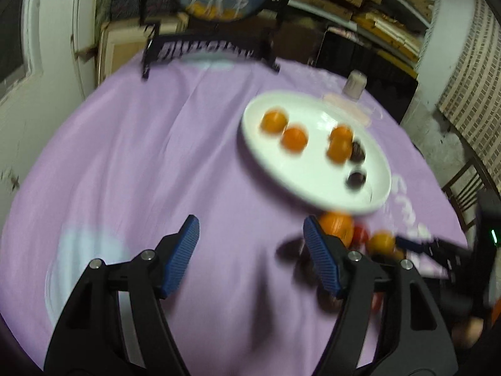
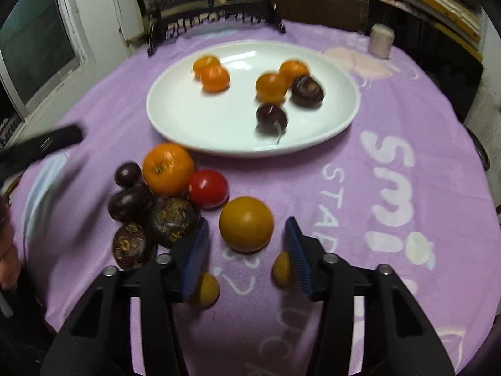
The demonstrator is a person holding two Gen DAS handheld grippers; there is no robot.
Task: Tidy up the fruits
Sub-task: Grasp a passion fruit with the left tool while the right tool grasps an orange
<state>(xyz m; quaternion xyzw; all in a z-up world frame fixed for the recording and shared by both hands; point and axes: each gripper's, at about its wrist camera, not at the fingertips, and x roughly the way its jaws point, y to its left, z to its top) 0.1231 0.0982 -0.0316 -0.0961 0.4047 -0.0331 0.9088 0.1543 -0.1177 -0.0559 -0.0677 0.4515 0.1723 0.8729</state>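
Hovering right tool (image 2: pixel 247 250) spread over orange (image 2: pixel 245 224); left tool (image 1: pixel 250 257) spread, empty.

White door (image 1: pixel 56 15) left, stacked shelves (image 1: pixel 375 9) right, dim room.

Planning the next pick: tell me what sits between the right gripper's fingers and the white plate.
In the right wrist view, a yellow-orange fruit lies just ahead of the right gripper; beyond it only bare purple cloth reaches the white plate.

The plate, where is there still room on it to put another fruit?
The white plate is bare along its near-left part, in front of the two oranges and left of the dark stemmed fruit. Its right side is crowded with oranges and dark fruits. The purple cloth right of the tomato is bare too.
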